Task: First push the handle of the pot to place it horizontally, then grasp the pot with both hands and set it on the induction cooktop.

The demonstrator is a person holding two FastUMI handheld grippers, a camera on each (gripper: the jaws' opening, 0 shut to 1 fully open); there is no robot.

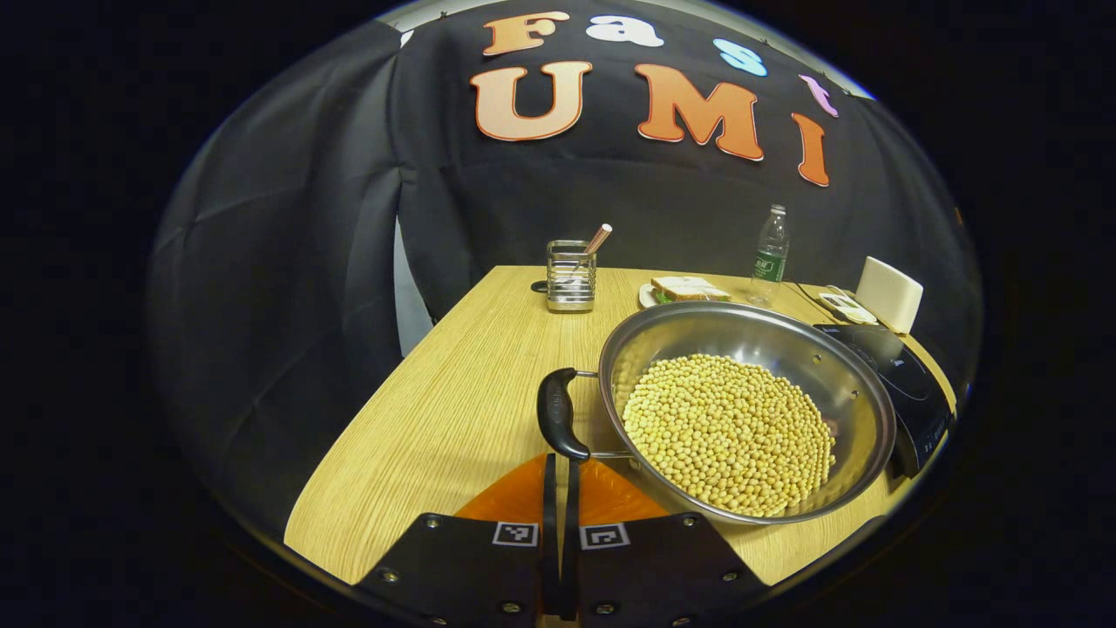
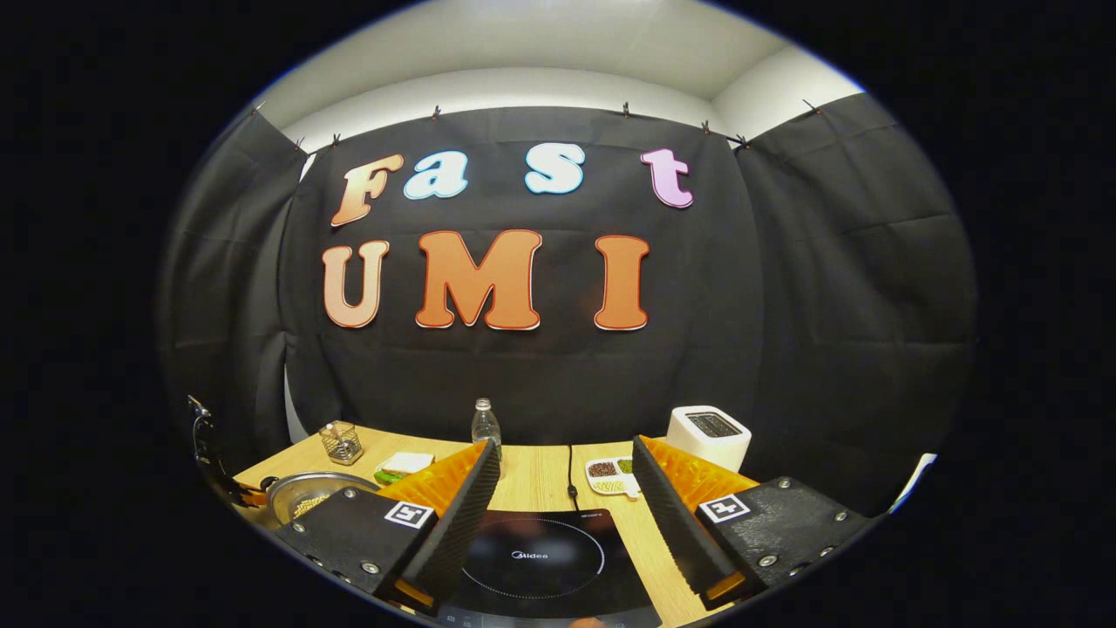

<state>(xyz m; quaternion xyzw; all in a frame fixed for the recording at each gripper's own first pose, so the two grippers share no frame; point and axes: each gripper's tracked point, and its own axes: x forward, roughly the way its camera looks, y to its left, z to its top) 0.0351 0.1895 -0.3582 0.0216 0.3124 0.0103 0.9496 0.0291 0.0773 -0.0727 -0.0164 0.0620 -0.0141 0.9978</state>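
Note:
A steel pot full of pale beans sits on the wooden table. Its black handle sticks out on the pot's left side in the left gripper view. My left gripper is shut with nothing between its fingers, and its tips are right at the near end of that handle. The black induction cooktop lies just right of the pot. In the right gripper view my right gripper is open above the cooktop, with the pot far off to its left.
At the back of the table stand a glass jar with a straw, a sandwich on a plate, a water bottle and a white toaster. A small divided dish and a cord lie behind the cooktop.

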